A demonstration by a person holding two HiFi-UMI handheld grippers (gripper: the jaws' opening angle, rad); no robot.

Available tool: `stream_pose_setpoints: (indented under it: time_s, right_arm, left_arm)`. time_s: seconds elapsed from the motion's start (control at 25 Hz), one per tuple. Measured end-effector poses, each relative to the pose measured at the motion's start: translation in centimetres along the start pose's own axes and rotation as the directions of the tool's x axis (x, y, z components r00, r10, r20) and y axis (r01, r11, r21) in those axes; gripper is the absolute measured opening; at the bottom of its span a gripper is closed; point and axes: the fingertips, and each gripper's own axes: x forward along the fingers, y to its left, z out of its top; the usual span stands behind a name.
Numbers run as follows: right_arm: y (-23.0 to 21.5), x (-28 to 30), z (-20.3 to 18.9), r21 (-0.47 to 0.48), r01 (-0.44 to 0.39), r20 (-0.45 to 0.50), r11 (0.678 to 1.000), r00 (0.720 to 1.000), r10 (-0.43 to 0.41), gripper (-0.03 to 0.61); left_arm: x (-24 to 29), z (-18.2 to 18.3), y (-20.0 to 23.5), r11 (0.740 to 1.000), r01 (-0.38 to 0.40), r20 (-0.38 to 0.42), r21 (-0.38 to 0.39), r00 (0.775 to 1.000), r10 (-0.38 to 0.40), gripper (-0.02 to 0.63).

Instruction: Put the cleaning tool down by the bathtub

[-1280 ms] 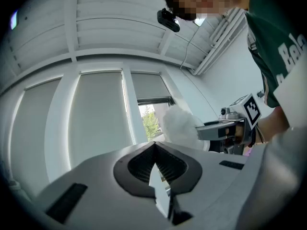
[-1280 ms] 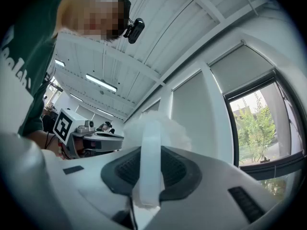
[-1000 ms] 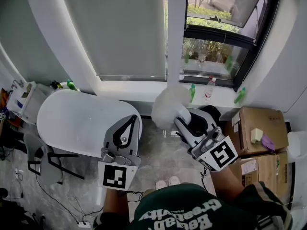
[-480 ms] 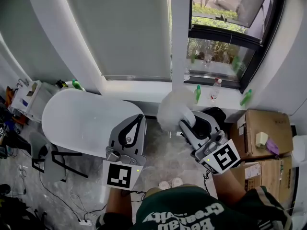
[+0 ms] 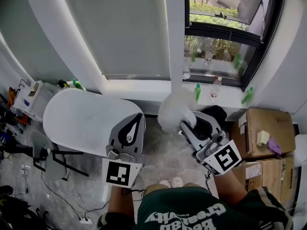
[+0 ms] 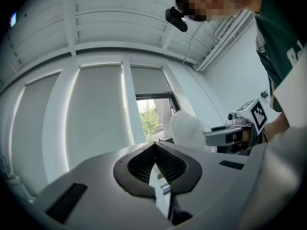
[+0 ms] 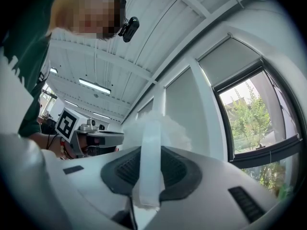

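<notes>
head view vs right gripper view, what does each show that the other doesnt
Only the head view shows the white bathtub, the cardboard boxes and the green bottles. Only the right gripper view shows the ceiling lights and the flat handle of the duster pinched between the jaws of the right tool. Both show the duster's fluffy head, the left tool and the window.
</notes>
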Motion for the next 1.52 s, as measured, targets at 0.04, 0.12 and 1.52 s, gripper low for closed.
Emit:
stream_pose_setpoints:
  time_s: [0.04, 0.12, 1.52]
  right_arm:
    - [-0.1, -0.3, -0.1, -0.002, 0.0, -0.002, 1.0, 1.0, 0.0, 0.094]
    - [-0.2, -1.0, -0.1, -0.005, 0.003, -0.004, 1.0, 1.0, -0.003, 0.094]
    - [-11.3, 13.4, -5.5, -0.079, -0.015, -0.047, 0.997, 0.999, 0.011, 0.095]
  left_arm:
    - [0.1, 0.0, -0.3, 1.0, 0.001, 0.0, 0.001, 1.0, -0.001, 0.0]
    - [0.0, 0.0, -1.0, 1.0, 0.004, -0.003, 0.002, 1.0, -0.004, 0.0]
    - [15.5, -6.0, 9.7, 0.996, 0.076, 0.017, 0.038, 0.997, -0.076, 0.0]
